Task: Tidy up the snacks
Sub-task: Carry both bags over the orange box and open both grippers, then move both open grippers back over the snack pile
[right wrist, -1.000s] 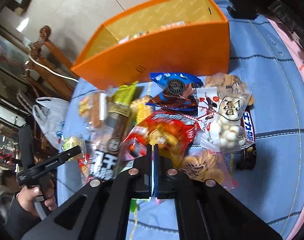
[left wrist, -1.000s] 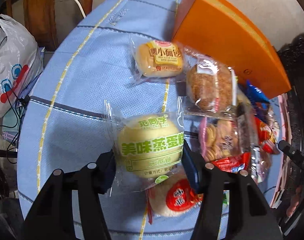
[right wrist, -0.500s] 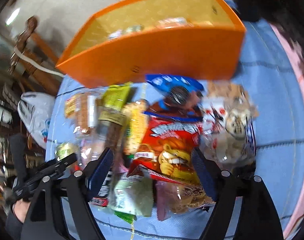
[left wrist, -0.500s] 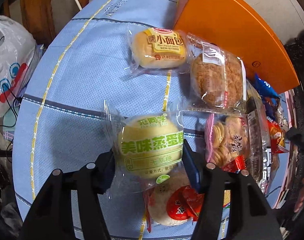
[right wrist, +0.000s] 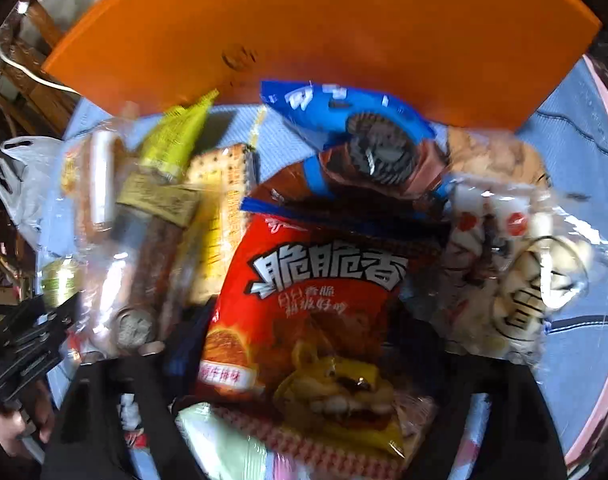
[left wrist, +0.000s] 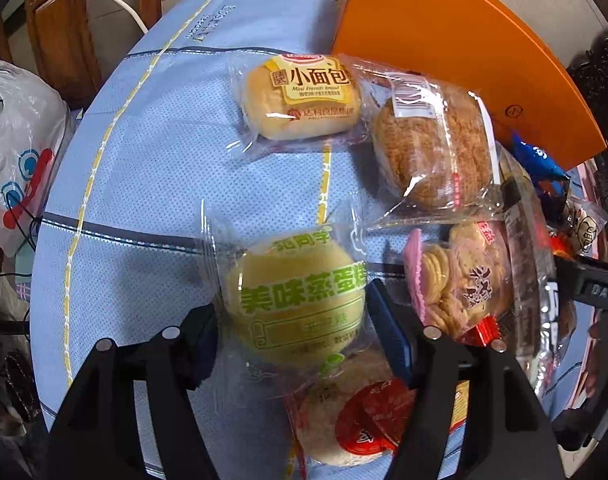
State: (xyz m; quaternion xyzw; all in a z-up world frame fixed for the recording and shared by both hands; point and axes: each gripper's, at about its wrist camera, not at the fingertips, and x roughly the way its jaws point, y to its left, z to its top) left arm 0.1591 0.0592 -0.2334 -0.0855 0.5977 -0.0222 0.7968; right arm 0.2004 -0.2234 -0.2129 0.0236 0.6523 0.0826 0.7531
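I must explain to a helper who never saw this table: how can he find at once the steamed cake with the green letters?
Start from the big orange box at the far edge of the blue tablecloth. Nearer than the mini bread lies the steamed cake, between the left tongs. It alone is pale yellow, round, with large green characters.

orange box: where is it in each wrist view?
Left wrist: orange box fills the top right, behind the wrapped buns.
Right wrist: it spans the top, behind the snack pile.
Shared landmark: blue snack packet against the box's near wall.
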